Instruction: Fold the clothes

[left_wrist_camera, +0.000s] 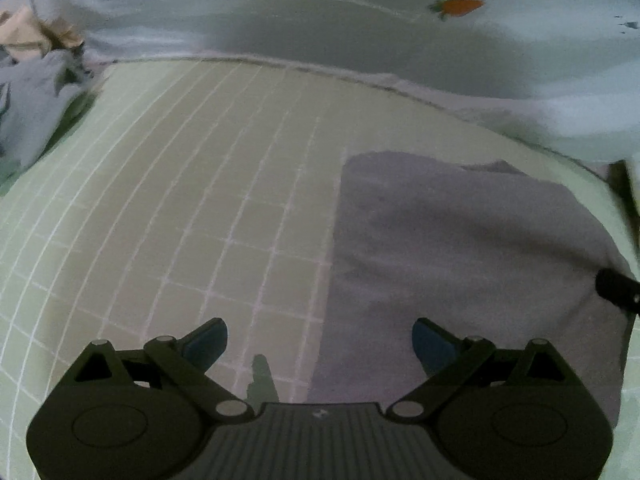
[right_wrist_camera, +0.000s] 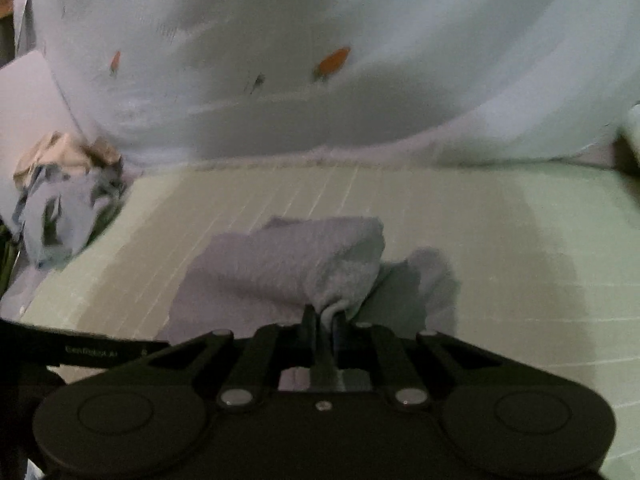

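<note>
Left wrist view looks down on a pale green mat (left_wrist_camera: 200, 200) ruled with a white grid, where a grey towel (left_wrist_camera: 460, 260) lies flat on the right part of the mat. The left gripper (left_wrist_camera: 320, 340) hangs above the towel's left edge with its jaws spread wide, one finger over bare mat and the other over the cloth, nothing between them. A dark piece of the other tool shows at the right edge of that view, over the towel. Right wrist view shows the right gripper (right_wrist_camera: 323, 318) with its jaws pressed together on a pinch of the towel (right_wrist_camera: 304, 256); the pinched edge is lifted and drawn into a soft roll above the rest of the cloth, which lies on the mat (right_wrist_camera: 500, 240). Beyond the mat's far edge spreads a pale sheet (right_wrist_camera: 320, 20) printed with small orange carrots. At the mat's far left corner sits a heap of clothes (right_wrist_camera: 64, 200), blue cloth with a beige piece on top. Both views are dim and somewhat blurred.
</note>
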`<state>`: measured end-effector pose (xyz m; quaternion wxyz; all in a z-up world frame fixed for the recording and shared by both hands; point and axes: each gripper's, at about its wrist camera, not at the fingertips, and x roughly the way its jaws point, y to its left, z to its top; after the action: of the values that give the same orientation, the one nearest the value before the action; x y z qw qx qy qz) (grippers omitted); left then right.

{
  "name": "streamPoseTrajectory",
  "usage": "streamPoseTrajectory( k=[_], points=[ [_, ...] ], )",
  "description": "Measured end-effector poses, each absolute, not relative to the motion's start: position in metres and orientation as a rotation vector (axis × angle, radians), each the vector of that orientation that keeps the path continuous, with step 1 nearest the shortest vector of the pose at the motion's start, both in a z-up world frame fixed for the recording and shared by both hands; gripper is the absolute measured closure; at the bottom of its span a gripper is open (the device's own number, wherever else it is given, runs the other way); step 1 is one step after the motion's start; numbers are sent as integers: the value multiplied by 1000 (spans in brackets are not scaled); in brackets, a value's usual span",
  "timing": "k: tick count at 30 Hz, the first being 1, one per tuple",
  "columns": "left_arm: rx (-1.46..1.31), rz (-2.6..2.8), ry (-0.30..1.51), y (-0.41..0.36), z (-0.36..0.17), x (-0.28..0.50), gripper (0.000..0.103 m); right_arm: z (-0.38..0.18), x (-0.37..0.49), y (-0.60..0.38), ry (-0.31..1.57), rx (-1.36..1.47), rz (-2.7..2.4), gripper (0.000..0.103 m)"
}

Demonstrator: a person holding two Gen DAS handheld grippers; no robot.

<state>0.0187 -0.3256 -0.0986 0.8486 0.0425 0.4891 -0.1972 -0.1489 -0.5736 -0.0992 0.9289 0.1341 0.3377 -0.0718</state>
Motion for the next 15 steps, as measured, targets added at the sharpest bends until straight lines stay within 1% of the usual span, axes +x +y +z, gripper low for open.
streamPoseTrajectory(
  k=[3,4,5,6,7,9,12,15],
  points=[
    [92,-461,1035,-333,-99,16,5,-103,-161,-599,706,326,-238,95],
    [91,-476,1050,-336,-101,17,5,-109,-163,-608,729,346,-259,86],
    [89,-491,1064,-339,-104,18,5,-121,-161,-615,786,365,-289,60],
    [88,-505,1077,-341,-106,19,5,-132,-159,-622,843,384,-320,46],
    [86,-518,1089,-343,-109,20,5,-138,-161,-626,853,411,-345,34],
    [73,-538,1119,-346,-115,22,5,-149,-166,-633,862,491,-365,33],
    [29,-547,1171,-348,-126,29,5,-161,-164,-633,869,589,-322,28],
    [-11,-565,1202,-349,-133,31,5,-169,-156,-629,907,578,-306,27]
  ],
)
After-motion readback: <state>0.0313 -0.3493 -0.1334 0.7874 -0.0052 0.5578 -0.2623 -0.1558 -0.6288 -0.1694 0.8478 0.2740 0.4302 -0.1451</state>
